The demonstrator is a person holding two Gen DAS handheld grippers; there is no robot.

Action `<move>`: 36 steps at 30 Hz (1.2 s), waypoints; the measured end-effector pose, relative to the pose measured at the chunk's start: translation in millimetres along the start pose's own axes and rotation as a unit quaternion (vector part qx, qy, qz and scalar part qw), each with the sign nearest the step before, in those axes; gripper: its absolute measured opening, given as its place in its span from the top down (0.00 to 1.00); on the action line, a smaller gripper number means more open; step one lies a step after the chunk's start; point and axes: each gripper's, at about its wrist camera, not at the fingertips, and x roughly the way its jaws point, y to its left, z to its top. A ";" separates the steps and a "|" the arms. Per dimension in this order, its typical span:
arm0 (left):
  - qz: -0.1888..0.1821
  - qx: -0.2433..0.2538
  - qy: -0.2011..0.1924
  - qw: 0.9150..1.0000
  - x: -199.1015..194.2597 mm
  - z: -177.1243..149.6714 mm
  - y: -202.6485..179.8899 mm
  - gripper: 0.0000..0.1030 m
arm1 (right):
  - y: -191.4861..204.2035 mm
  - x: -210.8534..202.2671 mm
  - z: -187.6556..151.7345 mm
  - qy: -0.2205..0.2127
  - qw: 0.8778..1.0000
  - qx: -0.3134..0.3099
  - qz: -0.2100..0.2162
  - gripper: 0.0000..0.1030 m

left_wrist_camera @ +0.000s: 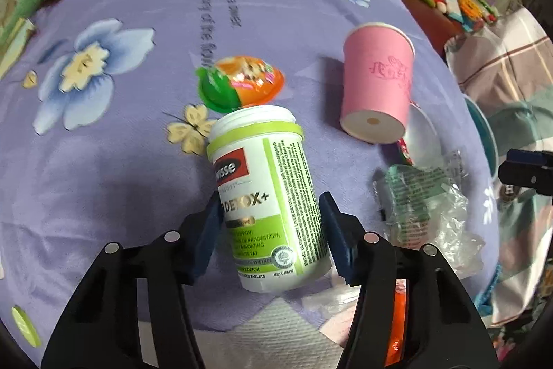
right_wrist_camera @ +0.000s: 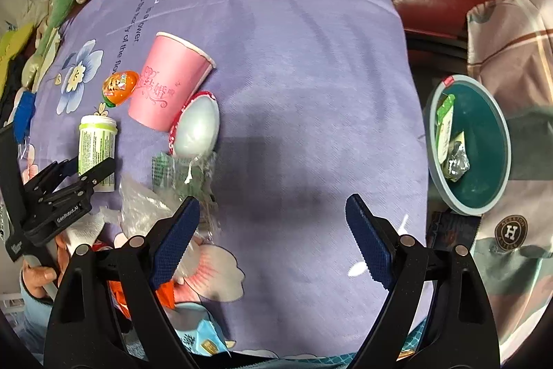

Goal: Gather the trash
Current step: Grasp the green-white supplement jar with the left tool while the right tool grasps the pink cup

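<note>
I have the left gripper (left_wrist_camera: 271, 232) pinching the white-and-green plastic supplement bottle (left_wrist_camera: 268, 199), lying on the purple flowered cloth (left_wrist_camera: 138, 161), low on its body – good for lifting. The right gripper (right_wrist_camera: 273, 239) is spread and empty, near the teal round bin (right_wrist_camera: 484, 140).

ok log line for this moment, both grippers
left gripper: closed on bottle | right gripper: open, empty, over cloth | bin: some trash in
</note>
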 end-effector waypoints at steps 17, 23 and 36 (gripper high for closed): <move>-0.030 0.005 -0.018 0.999 -17.1 26.3 32.1 0.50 | 69.2 25.5 80.8 -0.001 0.999 -0.015 0.051 0.20; -0.020 0.004 0.001 1.000 -8.6 21.5 44.9 0.48 | 84.2 51.9 95.0 0.021 0.997 -0.016 0.069 0.25; 0.004 -0.007 0.000 1.000 -4.7 13.7 52.7 0.49 | 97.8 65.7 96.7 0.004 0.994 -0.036 0.100 0.45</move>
